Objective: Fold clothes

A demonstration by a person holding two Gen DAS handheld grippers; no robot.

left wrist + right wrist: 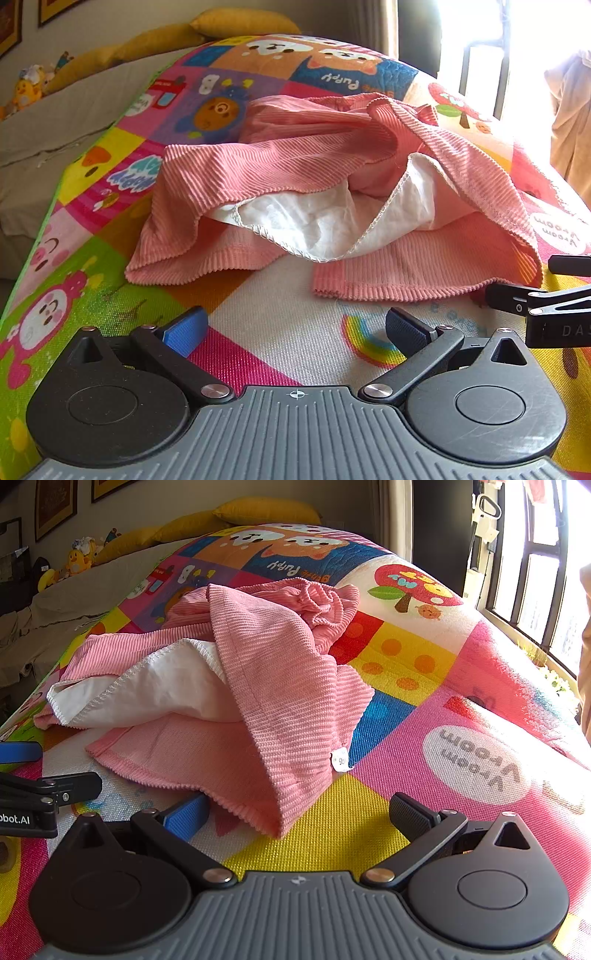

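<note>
A crumpled pink ribbed garment (295, 177) with white lining (317, 225) lies near the middle of a colourful cartoon play mat (280, 354). Its near hem faces both grippers. The left gripper (295, 332) hovers just short of that hem, jaws spread fully wide and empty, over bare mat. The right gripper (299, 816) is likewise wide open and empty; a fold of the garment's hem hangs between its fingers without visible contact. Right of the garment, the mat is bare up to the window (535, 572); a beige sheet (66, 122) borders its left edge.
</note>
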